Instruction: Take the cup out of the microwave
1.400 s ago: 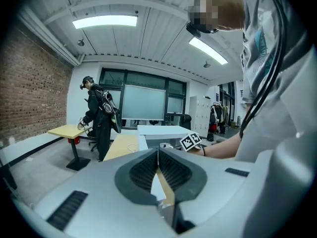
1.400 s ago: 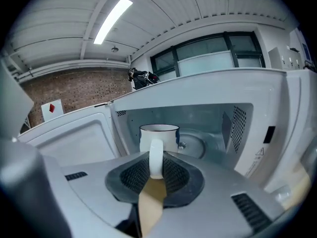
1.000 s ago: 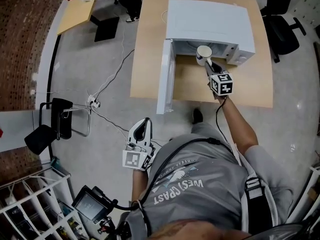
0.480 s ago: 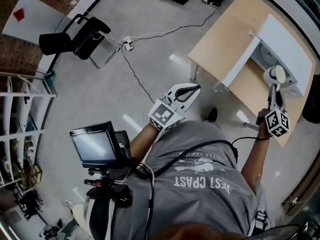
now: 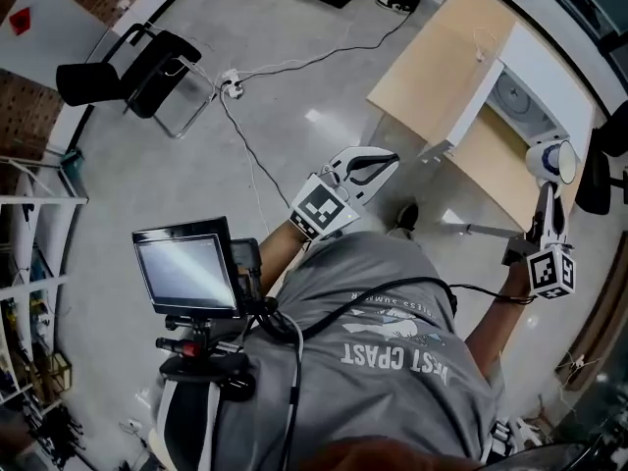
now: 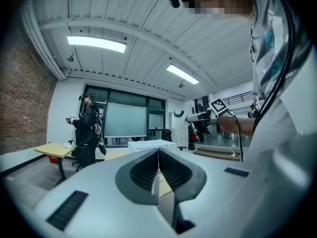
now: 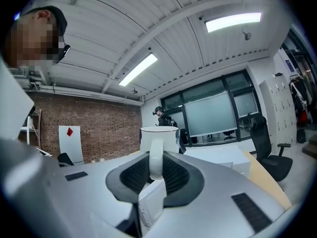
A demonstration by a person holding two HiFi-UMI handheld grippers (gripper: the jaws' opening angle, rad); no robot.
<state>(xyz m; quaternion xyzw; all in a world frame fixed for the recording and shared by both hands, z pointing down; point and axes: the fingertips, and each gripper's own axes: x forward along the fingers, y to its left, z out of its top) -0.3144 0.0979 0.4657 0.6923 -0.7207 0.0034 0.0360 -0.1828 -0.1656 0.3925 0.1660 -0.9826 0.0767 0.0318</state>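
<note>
Aloft, glossy white cup, handle pinched in ribbed right fingers (left fingers together)

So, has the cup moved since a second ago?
Yes. The cup, gripped in the right tongs, was at the mouth of the microwave and is now clear of it, drawn toward the person.

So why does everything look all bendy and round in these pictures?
Head view: a very wide lens curves the edges of the floor. Left gripper view: the ceiling light glares white, and the picture's rim is black. Right gripper view: the cup looks clear, but the straight ceiling bends into an arch.
</note>
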